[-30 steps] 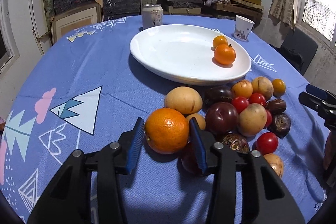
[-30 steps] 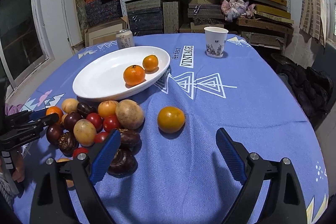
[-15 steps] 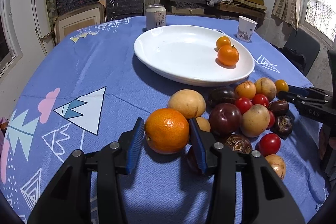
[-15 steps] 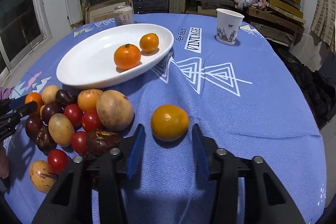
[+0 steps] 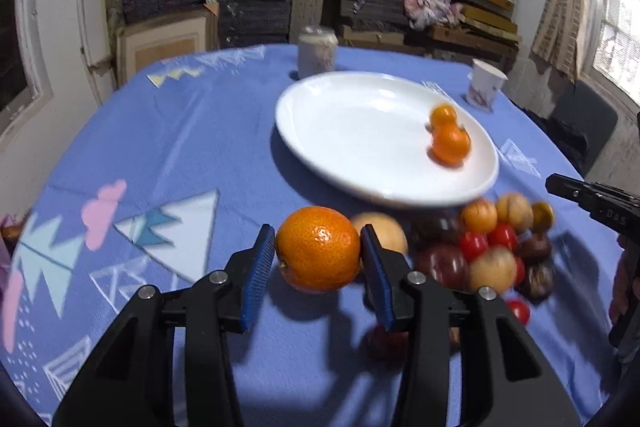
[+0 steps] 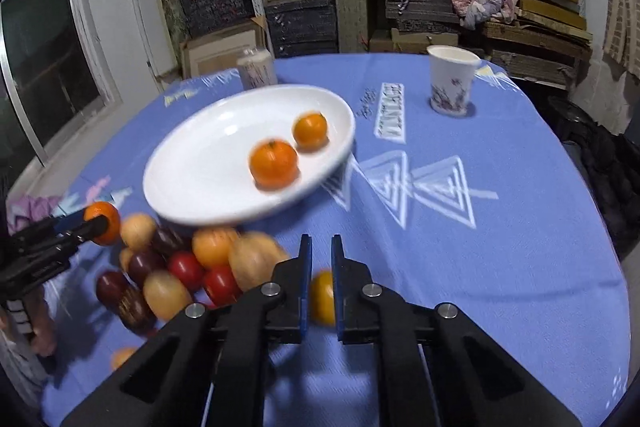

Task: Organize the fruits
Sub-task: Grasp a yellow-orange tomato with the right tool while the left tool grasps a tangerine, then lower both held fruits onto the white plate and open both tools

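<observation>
My left gripper point(image 5: 318, 253) is shut on a large orange point(image 5: 319, 254) and holds it above the blue cloth, in front of the white plate point(image 5: 340, 131). Two small oranges point(image 5: 450, 143) lie on the plate's right side. My right gripper point(image 6: 321, 259) has its fingers nearly together; a small orange fruit point(image 6: 322, 297) shows in the narrow gap, below the tips, and I cannot tell whether it is gripped. A pile of mixed red, tan and dark fruits point(image 6: 192, 267) lies left of it. The left gripper with its orange point(image 6: 102, 223) shows at the left edge.
A drink can point(image 5: 317, 51) stands behind the plate. A paper cup point(image 6: 452, 83) stands at the far right of the round table. Shelves of boxes fill the back wall. A dark chair point(image 5: 580, 123) is by the right edge.
The left gripper closed on the large orange and lifted it off the cloth. The right gripper's fingers narrowed sharply around the small orange fruit, and both views shifted with motion blur.
</observation>
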Demonstrator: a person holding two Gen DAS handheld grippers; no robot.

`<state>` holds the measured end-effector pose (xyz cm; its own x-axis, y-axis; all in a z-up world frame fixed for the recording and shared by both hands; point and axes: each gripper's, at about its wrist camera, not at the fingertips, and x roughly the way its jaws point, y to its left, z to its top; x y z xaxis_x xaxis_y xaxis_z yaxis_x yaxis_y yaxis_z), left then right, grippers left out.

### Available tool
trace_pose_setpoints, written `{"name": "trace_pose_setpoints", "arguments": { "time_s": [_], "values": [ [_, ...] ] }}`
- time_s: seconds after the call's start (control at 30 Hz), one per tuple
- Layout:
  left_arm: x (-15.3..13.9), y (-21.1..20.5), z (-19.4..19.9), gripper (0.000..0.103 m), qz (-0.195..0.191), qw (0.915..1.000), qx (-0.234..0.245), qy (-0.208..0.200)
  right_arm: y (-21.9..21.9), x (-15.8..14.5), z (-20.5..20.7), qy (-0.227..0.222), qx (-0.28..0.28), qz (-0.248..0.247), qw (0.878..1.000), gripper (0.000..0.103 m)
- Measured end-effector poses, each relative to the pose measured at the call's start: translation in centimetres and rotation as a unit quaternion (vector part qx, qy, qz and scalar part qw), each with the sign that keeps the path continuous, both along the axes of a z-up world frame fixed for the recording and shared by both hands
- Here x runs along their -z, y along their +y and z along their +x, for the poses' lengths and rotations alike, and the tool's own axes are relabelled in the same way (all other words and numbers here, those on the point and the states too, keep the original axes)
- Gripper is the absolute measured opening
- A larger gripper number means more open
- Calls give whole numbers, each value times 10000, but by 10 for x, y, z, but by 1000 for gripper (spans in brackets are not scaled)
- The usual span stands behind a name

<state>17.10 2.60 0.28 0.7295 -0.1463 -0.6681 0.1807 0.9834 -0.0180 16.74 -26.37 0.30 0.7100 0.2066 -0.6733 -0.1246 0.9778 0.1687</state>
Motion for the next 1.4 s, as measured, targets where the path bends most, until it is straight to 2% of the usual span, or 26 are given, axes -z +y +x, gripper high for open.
{"name": "trace_pose_setpoints", "arguments": {
  "time_s": [0.07,0.13,0.17,0.2,0.23,0.27,0.3,0.43,0.5,0.57,0.6,0.7,0.93,1.1,1.27,1.4],
  "values": [
    [-12,-5,14,43,-21,10000,-50,-67,11,-5,28,222,-104,-70,9997,10],
    [-18,-8,28,43,-169,9998,-92,-28,9,-10,36,129,-57,67,9999,12],
    [-20,-10,30,43,-260,9996,-51,-44,5,-11,34,148,-99,180,9997,35],
    [-20,-10,29,43,-292,9995,-34,-74,4,-8,30,231,-149,102,9996,51],
    [-19,-12,26,43,-296,9995,8,-105,3,-4,22,186,-122,-92,9997,62],
    [-16,-12,24,43,-311,9994,67,-116,1,2,10,31,4,-391,9992,62],
    [-14,-11,24,43,-332,9994,69,-108,-1,9,3,56,68,-573,9983,62],
    [-8,-11,25,43,-373,9993,58,18,-16,32,-2,359,94,-366,9986,59],
    [-10,-13,23,43,-322,9995,56,-46,-6,37,2,342,14,-607,9976,55],
    [-11,-14,21,43,-321,9994,72,-83,6,43,4,332,-74,-953,9949,42],
    [-12,-14,20,43,-319,9994,83,-90,10,46,6,392,-73,-1028,9939,39],
    [-12,-16,18,43,-273,9995,112,-102,3,44,6,380,-25,-830,9958,39],
    [-17,-21,13,44,-184,9994,204,-197,-10,15,-13,-94,132,-566,9983,38],
    [-19,-23,15,44,-172,9994,244,-199,-28,8,-5,-37,218,-67,9997,38],
    [-25,-31,42,44,-139,9997,149,-157,14,-15,33,-174,-232,-105,9995,38],
    [-18,-43,73,44,-28,10000,74,-56,51,-10,69,-25,-494,-273,9984,38]
  ]
}}
